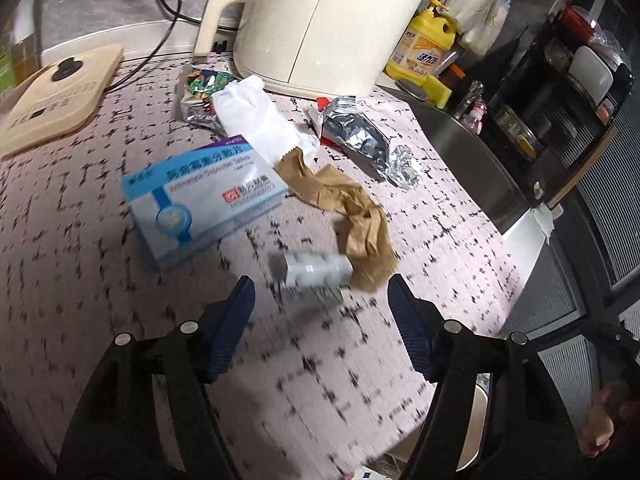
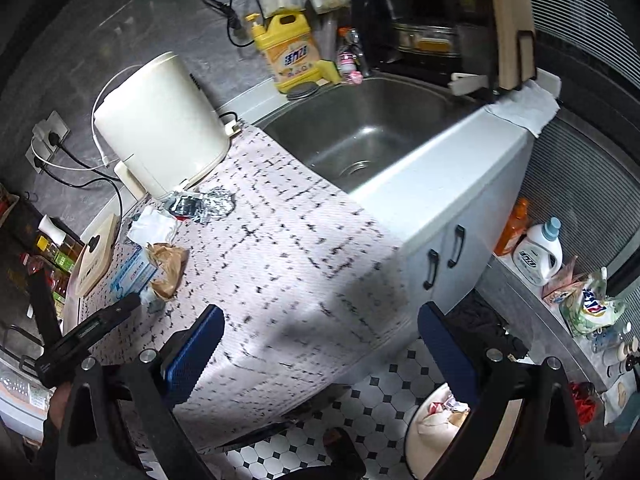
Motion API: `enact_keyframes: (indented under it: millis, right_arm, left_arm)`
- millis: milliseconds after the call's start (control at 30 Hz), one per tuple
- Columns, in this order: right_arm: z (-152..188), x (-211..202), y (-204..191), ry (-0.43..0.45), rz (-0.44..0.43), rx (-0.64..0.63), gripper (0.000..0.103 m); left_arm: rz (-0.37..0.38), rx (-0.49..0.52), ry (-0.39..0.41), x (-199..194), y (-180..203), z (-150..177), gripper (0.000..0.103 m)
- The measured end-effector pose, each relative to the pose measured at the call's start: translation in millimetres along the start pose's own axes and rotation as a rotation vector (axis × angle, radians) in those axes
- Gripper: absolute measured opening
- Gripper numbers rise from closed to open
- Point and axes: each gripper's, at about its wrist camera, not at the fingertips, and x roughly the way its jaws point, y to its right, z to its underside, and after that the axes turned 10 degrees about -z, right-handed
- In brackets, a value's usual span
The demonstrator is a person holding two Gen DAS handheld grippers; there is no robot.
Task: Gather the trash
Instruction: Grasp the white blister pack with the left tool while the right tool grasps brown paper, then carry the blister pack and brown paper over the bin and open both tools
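Note:
In the left wrist view my left gripper [image 1: 320, 292] is open just above the patterned counter [image 1: 100, 280], its jaws on either side of a small white box [image 1: 316, 270]. Beyond it lie crumpled brown paper [image 1: 352, 208], a blue-and-white medicine box [image 1: 200, 196], a white tissue [image 1: 256, 116], a silver foil wrapper [image 1: 360, 136] and a colourful foil wrapper [image 1: 204, 84]. My right gripper [image 2: 320, 332] is open and empty over the counter's front edge. A trash bin [image 2: 440, 432] with trash in it stands on the floor below. The left gripper [image 2: 100, 320] shows at the left of the right wrist view.
A cream kettle [image 1: 332, 20] and a beige board [image 1: 56, 92] stand at the back of the counter. A steel sink [image 2: 360, 136] lies to the right with a yellow detergent bottle [image 2: 288, 52] behind it. Bottles [image 2: 536, 252] line a floor ledge.

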Motion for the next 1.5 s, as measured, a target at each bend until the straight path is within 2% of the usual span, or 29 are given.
enact_keyframes:
  millis: [133,233,300,500,600,967,1100,1133,1200,1233,1267,1500]
  right_arm:
    - [-2,12,-15,-0.008,0.008,-0.001,0.095]
    - [-5,21,-24,-0.015,0.012,-0.002,0.095]
    - [-5,29,-31,-0.023,0.01,-0.009,0.095]
    - [-5,56,-60,-0.062,-0.023,-0.052,0.091]
    - [-5,75,-78,-0.096,-0.061,-0.084,0.089]
    - [-9,144,-149,-0.215,-0.173,-0.198,0.086]
    - [-10,171,-164,-0.252,-0.182,-0.221,0.082]
    - [-9,178,-167,-0.264,-0.182,-0.23,0.079]
    - [-7,189,-170,-0.29,-0.173,-0.249,0.06]
    - [-4,195,-170,-0.32,-0.181,-0.255,0.024]
    - [-2,201,-170,-0.354,-0.184,-0.255,0.016]
    - [-2,167,-158,-0.286,-0.206,-0.277,0.012]
  left_arm:
    - [0.012,0.043,-0.029,20,1,-9,0.062]
    - [0.023,0.063,-0.058,30,-1,-12,0.045]
    - [-0.005,0.084,-0.032,26,-2,-14,0.045]
    - [0.048,0.05,0.011,7,-18,-23,0.045]
    - [0.048,0.015,0.028,-3,-34,-25,0.045]
    - [-0.055,-0.145,0.072,-35,-123,-17,0.045]
    - [-0.089,-0.18,0.069,-39,-141,-10,0.045]
    - [-0.094,-0.184,0.071,-40,-142,-9,0.045]
    - [-0.103,-0.191,0.078,-43,-144,-8,0.045]
    - [-0.105,-0.195,0.081,-45,-145,-8,0.045]
    - [-0.106,-0.196,0.085,-46,-144,-8,0.045]
    - [-0.105,-0.17,0.104,-53,-120,-10,0.045]
